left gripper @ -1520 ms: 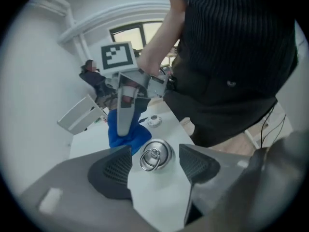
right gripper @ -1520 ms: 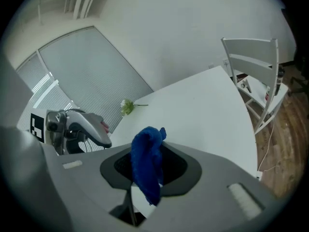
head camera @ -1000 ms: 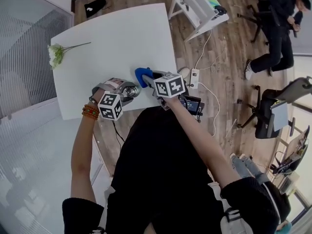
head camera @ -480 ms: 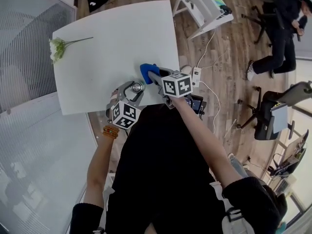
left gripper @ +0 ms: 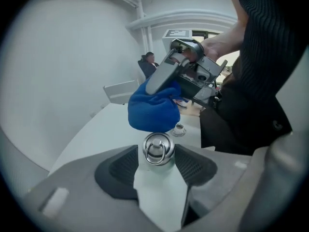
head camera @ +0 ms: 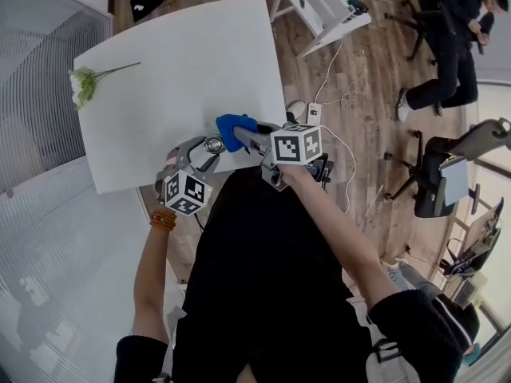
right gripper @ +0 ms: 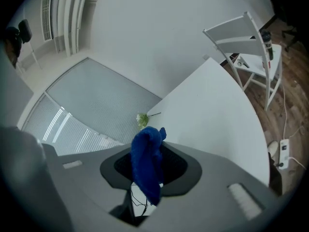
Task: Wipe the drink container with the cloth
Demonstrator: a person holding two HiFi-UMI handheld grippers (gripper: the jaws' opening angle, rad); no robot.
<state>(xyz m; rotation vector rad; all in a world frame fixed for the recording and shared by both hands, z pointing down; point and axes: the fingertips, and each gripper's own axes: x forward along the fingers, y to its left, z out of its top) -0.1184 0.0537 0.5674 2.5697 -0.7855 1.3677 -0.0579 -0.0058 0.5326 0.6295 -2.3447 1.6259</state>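
- The left gripper (left gripper: pixel 158 159) has its jaws closed on the drink container (left gripper: pixel 158 149). Both dark pads press the container's sides just under its shiny metal cap, and the cap's ring faces the left gripper view's camera.
- The right gripper (right gripper: pixel 149 172) is clamped on the blue cloth (right gripper: pixel 147 162). The bunched fabric stands up between the pads and a tail of it hangs below them.
- The head view places both tools at the near edge of the white table (head camera: pixel 176 62). The container's cap sits right at that edge, with the cloth just to its right.
- Only the left gripper view shows the two together up close. There the blue wad sits directly over the cap, at or very near its top, but actual contact cannot be confirmed.
- The right gripper view never shows the container, because the cloth fills the space in front of its jaws.
- That view does show the flower (right gripper: pixel 142 119) lying at the far end of the table, well apart from both grippers. The head view confirms this, placing it at the table's far left corner.
- A white chair (right gripper: pixel 246 37) stands beyond the table's right side, with a dark bottle on its seat. The head view shows the chair, but the bottle is too small to make out there.
- Only the head view takes in the wooden floor — a white power strip (head camera: pixel 313 112) with its cable lies just right of the table. Another person (head camera: pixel 455 38) in dark clothes is at the upper right.
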